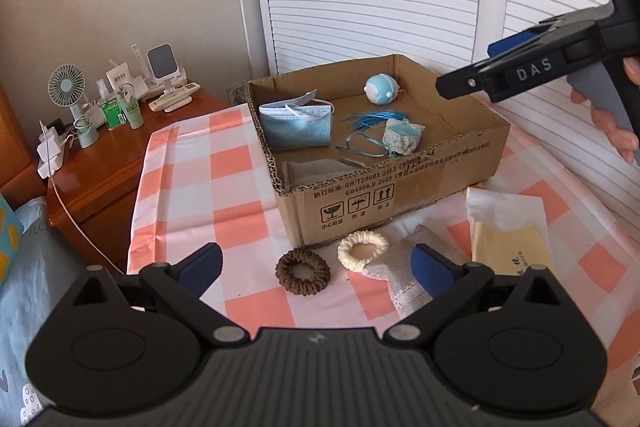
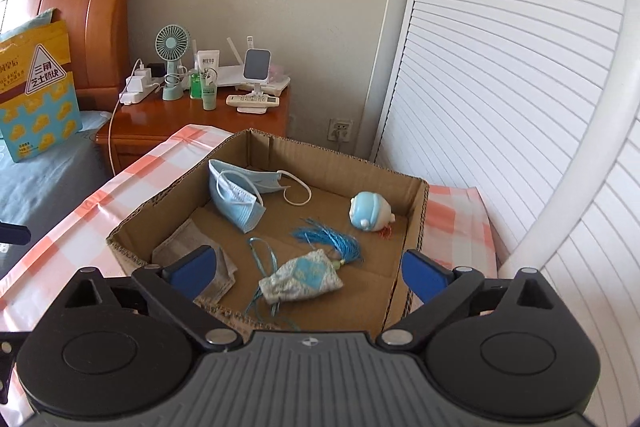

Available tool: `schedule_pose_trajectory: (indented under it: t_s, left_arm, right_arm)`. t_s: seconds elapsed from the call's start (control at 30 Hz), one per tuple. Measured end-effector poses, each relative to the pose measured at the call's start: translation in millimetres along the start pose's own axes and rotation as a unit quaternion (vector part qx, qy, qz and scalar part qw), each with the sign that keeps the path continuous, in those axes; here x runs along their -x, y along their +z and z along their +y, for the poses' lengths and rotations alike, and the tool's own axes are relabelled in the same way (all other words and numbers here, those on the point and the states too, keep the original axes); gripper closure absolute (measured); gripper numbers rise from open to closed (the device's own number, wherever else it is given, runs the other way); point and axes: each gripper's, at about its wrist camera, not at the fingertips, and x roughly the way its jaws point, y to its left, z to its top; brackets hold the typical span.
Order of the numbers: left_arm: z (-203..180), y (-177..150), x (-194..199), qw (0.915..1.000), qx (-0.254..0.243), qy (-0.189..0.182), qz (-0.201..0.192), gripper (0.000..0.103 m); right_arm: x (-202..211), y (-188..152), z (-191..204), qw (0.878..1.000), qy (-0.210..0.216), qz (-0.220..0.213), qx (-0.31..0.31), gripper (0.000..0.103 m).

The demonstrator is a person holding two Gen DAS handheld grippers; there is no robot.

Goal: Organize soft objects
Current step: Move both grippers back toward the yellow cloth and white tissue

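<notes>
From the left wrist we see our left gripper [image 1: 316, 263] with its fingers spread wide and nothing between them, above a brown scrunchie [image 1: 303, 272] and a cream scrunchie [image 1: 362, 249] on the checked tablecloth [image 1: 192, 187], just in front of the cardboard box [image 1: 372, 183]. A grey pouch [image 1: 400, 267] and a yellow cloth [image 1: 506, 241] lie beside them.

From the right wrist, our right gripper [image 2: 310, 265] (also spread apart, holding nothing) hangs over the box, where a blue face mask [image 2: 236, 199], a tasselled sachet [image 2: 304, 275], a round blue toy [image 2: 370, 213] and a grey cloth [image 2: 188, 251] lie.
</notes>
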Motion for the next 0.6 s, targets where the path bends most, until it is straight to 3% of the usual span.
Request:
schedule_pose_trajectory:
  t_s: [0.23,0.6]
  left_arm:
    - [-2,-8,13,0.9999,0.007,0.004,-0.008,0.002]
    - [-3,-25,20,0.9997,0.024,0.006,0.003,0.002]
  right_arm:
    - [15,-37,9,1.0,0.026,0.013,-0.012,0.0]
    - [-7,-105,25,0.991,0.093,0.093,-0.03,0.0]
